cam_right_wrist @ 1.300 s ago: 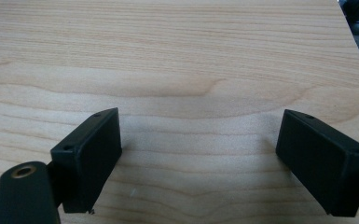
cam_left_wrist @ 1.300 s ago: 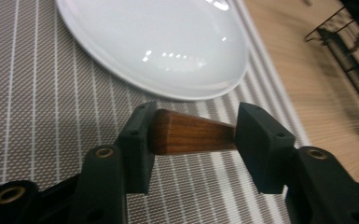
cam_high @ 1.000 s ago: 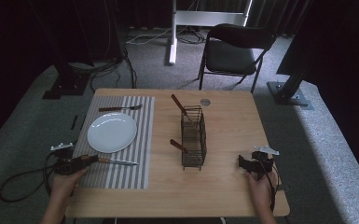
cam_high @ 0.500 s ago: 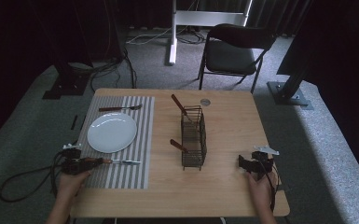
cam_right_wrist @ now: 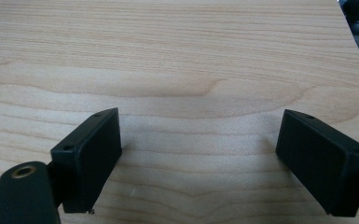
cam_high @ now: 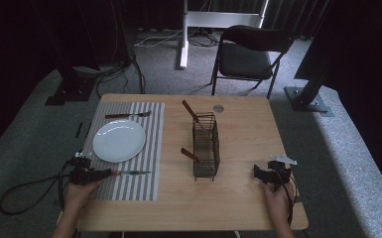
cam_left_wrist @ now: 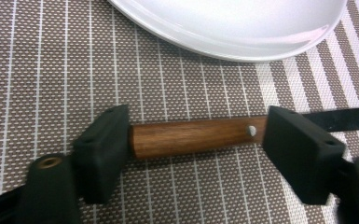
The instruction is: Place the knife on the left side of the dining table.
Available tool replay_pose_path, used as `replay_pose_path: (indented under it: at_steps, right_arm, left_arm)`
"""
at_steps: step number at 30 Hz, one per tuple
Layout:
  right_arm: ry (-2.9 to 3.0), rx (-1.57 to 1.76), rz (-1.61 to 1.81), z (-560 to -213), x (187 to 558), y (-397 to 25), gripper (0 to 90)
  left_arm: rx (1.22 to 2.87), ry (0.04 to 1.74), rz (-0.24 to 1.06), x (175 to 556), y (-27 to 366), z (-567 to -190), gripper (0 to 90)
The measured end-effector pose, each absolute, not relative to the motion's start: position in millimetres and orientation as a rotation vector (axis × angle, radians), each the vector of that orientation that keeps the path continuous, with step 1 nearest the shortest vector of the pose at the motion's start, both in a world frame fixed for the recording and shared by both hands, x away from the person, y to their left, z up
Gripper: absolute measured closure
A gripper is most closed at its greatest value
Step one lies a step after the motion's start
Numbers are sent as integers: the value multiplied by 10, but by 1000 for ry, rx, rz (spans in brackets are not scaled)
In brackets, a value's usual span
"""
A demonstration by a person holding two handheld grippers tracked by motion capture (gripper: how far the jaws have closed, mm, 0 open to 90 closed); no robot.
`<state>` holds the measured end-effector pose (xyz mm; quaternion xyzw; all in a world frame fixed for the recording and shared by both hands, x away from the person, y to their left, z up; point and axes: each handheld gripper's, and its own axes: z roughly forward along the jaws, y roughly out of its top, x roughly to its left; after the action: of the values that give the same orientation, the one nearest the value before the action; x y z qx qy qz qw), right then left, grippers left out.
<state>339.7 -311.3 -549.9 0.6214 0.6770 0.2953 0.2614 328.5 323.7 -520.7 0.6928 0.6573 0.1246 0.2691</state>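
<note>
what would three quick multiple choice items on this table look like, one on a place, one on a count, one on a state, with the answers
1. Where is the fork?
A. on the striped placemat beyond the white plate
B. inside the wire basket
C. on bare wood by the right hand-held gripper

2. How many wooden handles poke out of the wire basket?
A. none
B. two
C. four

3. How do the left hand-held gripper jaws stand?
A. shut tight on bare table
B. open, with the knife's wooden handle lying lengthwise between them
C. clamped on the plate's rim

Answers: 1 A, the high view shows the fork on the mat's far end. 2 B, one rises at the basket's far end and one sticks out its left side. 3 B, the left gripper view shows the handle spanning the gap.
</note>
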Motion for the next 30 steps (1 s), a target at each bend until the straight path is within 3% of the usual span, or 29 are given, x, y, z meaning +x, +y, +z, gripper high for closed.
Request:
replay_pose_path:
  at_steps: [6,11,20,21,22,30]
  right_arm:
    - [1832,1682,799,-5499,3397,-3113,134]
    - [1832,1681,799,-5499,3397,-3114,133]
    - [1833,1681,799,-5499,3397,-3113,134]
    - [1832,1681,799,-5499,3397,-3113,134]
    - [1832,1681,799,-5500,3397,-3113,134]
    - [1833,1681,799,-5499,3397,-3113,133]
  left_arm:
    - [1850,1764,377,3242,3238,-5186,182]
    - [1882,1710,401,3120,3250,-5198,106]
    - [1794,1630,440,2822,3227,-5242,92]
    - [1799,1620,452,2790,3217,-5252,74]
    - [1818,1611,459,2764,3209,-5263,0]
    - [1836,1584,670,2624,3194,-5338,0]
